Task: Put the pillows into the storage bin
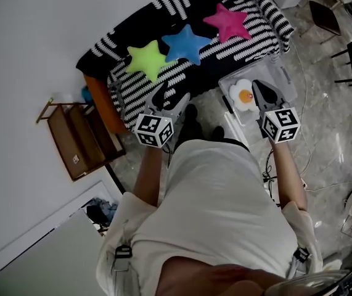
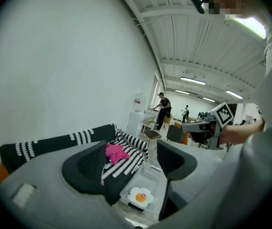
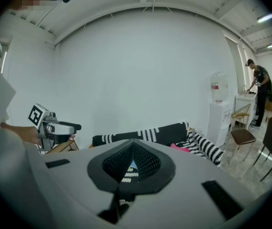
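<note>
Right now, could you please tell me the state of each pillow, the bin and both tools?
Storage bin: open on top.
Egg pillow: inside the bin.
Green star pillow: lying on striped sofa.
Blue star pillow: on sofa.
Pink star pillow: on sofa.
Left tool: open, empty.
Right tool: shut, empty.

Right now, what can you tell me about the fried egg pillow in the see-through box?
The egg pillow looks soft, shaped like a fried egg: a wavy white edge round an orange yolk. It lies flat, yolk up, on the bottom of the clear plastic bin, which stands on the floor beside the striped sofa. No other pillow is in there, and nothing holds it.
</note>
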### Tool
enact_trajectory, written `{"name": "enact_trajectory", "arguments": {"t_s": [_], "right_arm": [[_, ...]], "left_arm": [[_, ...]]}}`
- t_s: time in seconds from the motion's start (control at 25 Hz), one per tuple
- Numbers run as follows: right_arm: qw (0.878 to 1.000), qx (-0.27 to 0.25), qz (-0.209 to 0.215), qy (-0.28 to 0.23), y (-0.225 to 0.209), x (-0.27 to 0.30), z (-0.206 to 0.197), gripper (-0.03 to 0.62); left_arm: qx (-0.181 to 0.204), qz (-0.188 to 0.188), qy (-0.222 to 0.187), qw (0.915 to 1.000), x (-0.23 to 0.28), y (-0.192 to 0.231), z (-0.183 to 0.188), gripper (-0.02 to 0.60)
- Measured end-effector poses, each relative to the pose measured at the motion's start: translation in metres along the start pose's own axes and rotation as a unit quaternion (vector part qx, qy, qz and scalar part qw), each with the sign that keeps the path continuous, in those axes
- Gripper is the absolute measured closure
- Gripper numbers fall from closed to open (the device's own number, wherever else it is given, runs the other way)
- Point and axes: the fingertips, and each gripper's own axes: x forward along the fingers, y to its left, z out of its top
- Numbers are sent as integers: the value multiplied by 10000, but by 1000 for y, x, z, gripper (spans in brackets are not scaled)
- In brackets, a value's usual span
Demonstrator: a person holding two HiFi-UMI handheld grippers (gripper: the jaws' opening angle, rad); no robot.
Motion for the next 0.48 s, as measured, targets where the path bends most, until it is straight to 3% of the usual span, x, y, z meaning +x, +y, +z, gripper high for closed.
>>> {"name": "enact_trajectory", "arguments": {"t_s": [0.48], "right_arm": [[9980,361,-479,208,-9,82,1,591]], "left_arm": [[38,-517,530,9972,59,84,-4,250]]}}
